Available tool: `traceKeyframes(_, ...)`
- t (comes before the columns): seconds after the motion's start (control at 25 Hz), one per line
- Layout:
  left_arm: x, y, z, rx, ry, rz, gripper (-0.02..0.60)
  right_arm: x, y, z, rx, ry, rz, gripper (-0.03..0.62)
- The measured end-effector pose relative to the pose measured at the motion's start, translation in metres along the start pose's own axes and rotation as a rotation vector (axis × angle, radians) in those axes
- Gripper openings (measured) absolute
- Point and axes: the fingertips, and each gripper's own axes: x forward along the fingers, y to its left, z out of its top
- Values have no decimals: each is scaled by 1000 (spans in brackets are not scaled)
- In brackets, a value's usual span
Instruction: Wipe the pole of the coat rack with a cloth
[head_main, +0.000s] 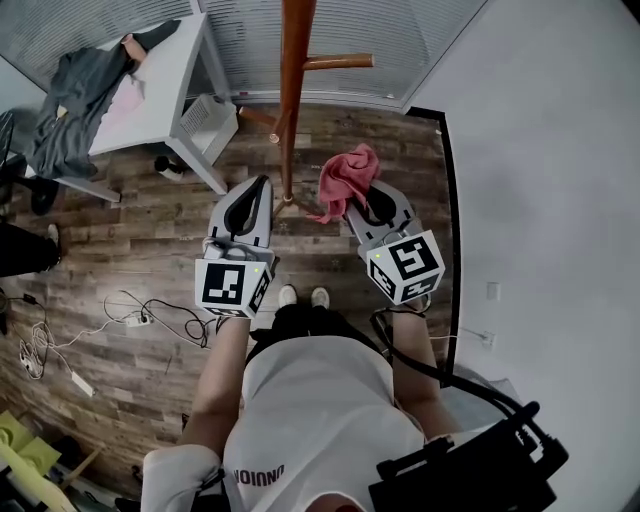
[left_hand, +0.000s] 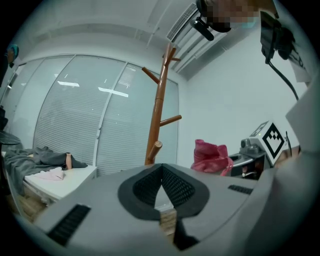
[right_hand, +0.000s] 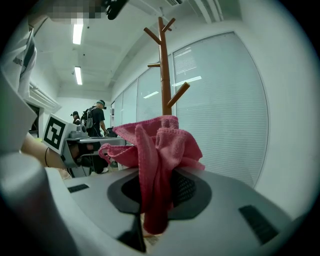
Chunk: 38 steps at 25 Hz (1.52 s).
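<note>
At centre frame, bare floor (head_main: 160, 240) lies open around the pole (head_main: 291, 110); a peg (head_main: 338, 62) juts right, bench (head_main: 175, 70) crowds upper left, wall (head_main: 540, 150) closes right.

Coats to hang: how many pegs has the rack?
4 in the right gripper view: two pegs near the top, one lower left, one lower right; cloth may hide more.

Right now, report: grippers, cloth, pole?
Left gripper shut, empty. Right gripper shut on cloth. Cloth beside pole, not touching. Nothing between them.
</note>
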Motion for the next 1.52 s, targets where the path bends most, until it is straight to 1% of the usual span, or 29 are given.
traceKeyframes(0.2,0,-1,-11,-1,28,-34,14,7,3,-8,20,4,-8,95)
traceKeyframes(0.4,4,-6,-34,-1,78,-45,14,10,1,-26,16,21,5,95)
traceKeyframes(0.68,17,-12,-74,-23,131,22,14,25,-19,-57,-9,46,96,95)
traceKeyframes(0.88,19,2,-108,-22,168,92,14,49,-27,-88,-23,74,168,95)
traceKeyframes(0.96,20,3,-122,-26,178,104,14,58,-34,-107,-32,91,180,95)
traceKeyframes(1.12,25,1,-148,-43,163,74,14,70,-42,-140,-20,98,188,95)
traceKeyframes(1.24,29,8,-176,-23,179,64,14,85,-39,-161,-30,83,191,95)
traceKeyframes(1.36,31,14,-208,-18,190,49,14,95,-36,-191,-40,75,193,95)
traceKeyframes(1.52,40,24,-242,20,167,24,14,114,-42,-230,-23,32,212,95)
